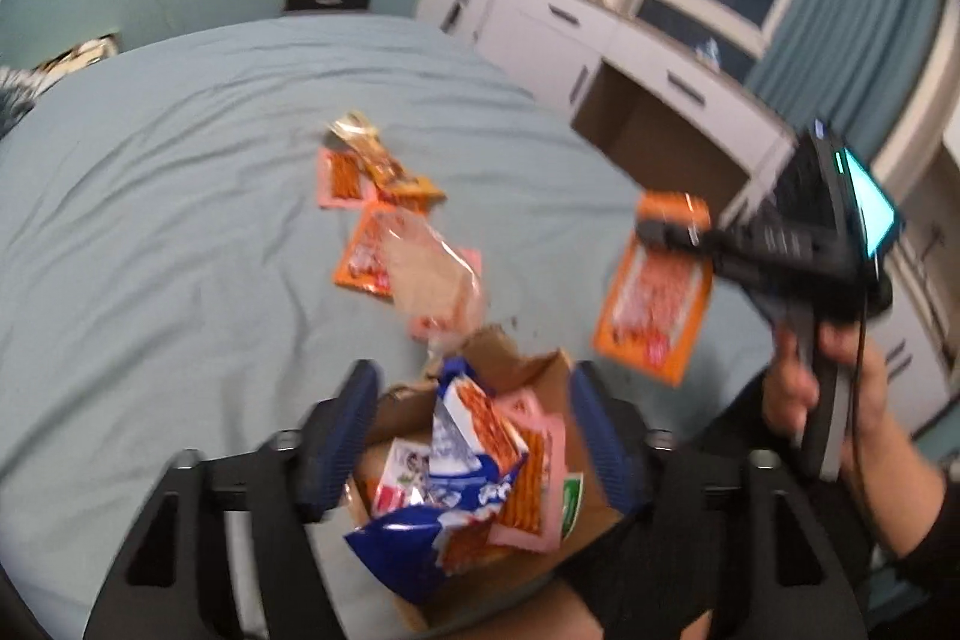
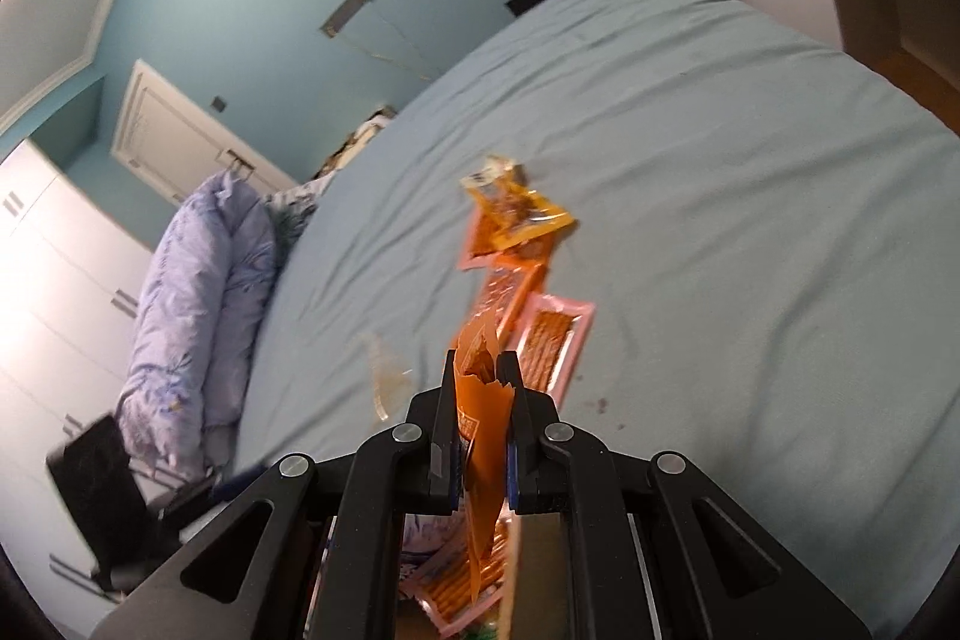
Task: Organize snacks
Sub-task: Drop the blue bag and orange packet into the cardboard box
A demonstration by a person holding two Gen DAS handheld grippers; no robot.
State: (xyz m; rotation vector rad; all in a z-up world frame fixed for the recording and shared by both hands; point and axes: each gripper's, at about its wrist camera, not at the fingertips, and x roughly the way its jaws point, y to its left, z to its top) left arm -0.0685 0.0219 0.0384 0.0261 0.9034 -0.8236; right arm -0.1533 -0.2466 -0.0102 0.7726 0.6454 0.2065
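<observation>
My left gripper [image 1: 474,394] is open, its blue fingers [image 1: 348,436] either side of a brown paper bag [image 1: 540,382] holding several snack packets, among them a blue one [image 1: 414,526] and a pink one [image 1: 528,478]. My right gripper [image 2: 481,370] is shut on an orange snack packet [image 2: 480,436], which hangs in the air to the right in the left wrist view [image 1: 654,304]. More packets lie on the blue bed sheet [image 1: 180,220]: an orange one [image 1: 366,250], a clear bag [image 1: 432,280] and a pink and yellow pile [image 1: 372,172]. The pile also shows in the right wrist view [image 2: 516,214].
White cabinets and a desk [image 1: 600,34] stand beyond the bed's right edge. A lilac duvet [image 2: 198,292] is bunched at the bed's left side. A black chair [image 2: 102,478] stands beside the bed. The sheet is bare around the packets.
</observation>
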